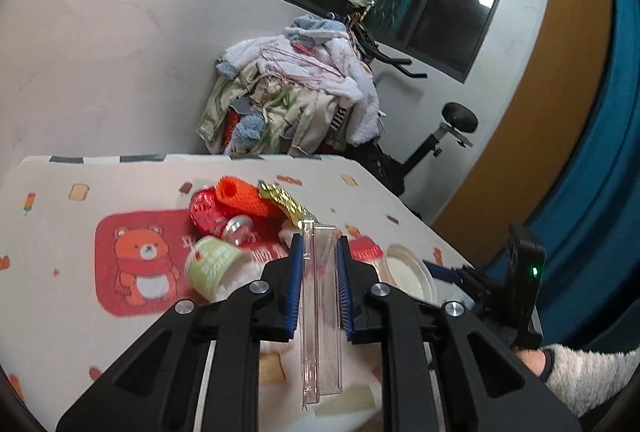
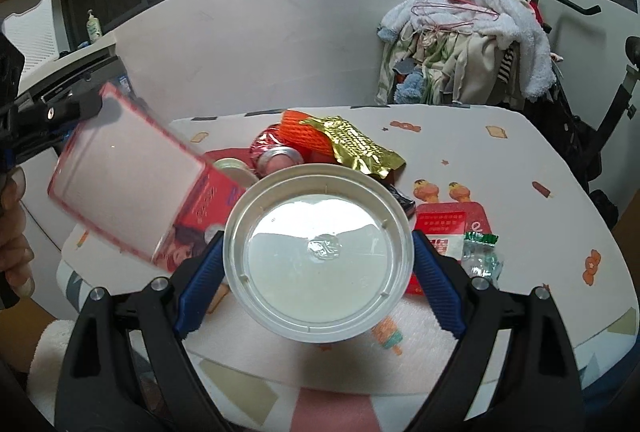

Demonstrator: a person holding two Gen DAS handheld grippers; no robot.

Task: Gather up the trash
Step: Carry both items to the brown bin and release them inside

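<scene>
Trash held in both tools, above the bench (image 2: 520, 160) with its printed cloth. Left tool (image 1: 319, 286) pinched on a clear plastic box (image 1: 320, 304), blue pads (image 1: 295, 288) pressed against its two narrow sides; seen from the right wrist as a flat tray with red edging (image 2: 124, 176), raised left of the pile. Judged light, stiff but thin-walled, smooth and likely slippery; could crack or pop out if squeezed hard. Grip across the short width looked sensible.

Right tool (image 2: 318, 266) clamped on a round white plastic lid (image 2: 318, 260), pads at opposite points of the rim, inner face toward the camera. Judged very light, somewhat flexible, apt to bow or spring free under excess force; rim the only good hold.

Left on the bench: crushed red can (image 1: 212, 214), orange foam net (image 1: 244, 200), gold wrapper (image 2: 356, 144), pale green cup (image 1: 214, 266) on its side, small green-and-clear wrapper (image 2: 480, 256). All judged light. Can rigid enough to take by the body; wrappers soft, to be pinched at an edge.
</scene>
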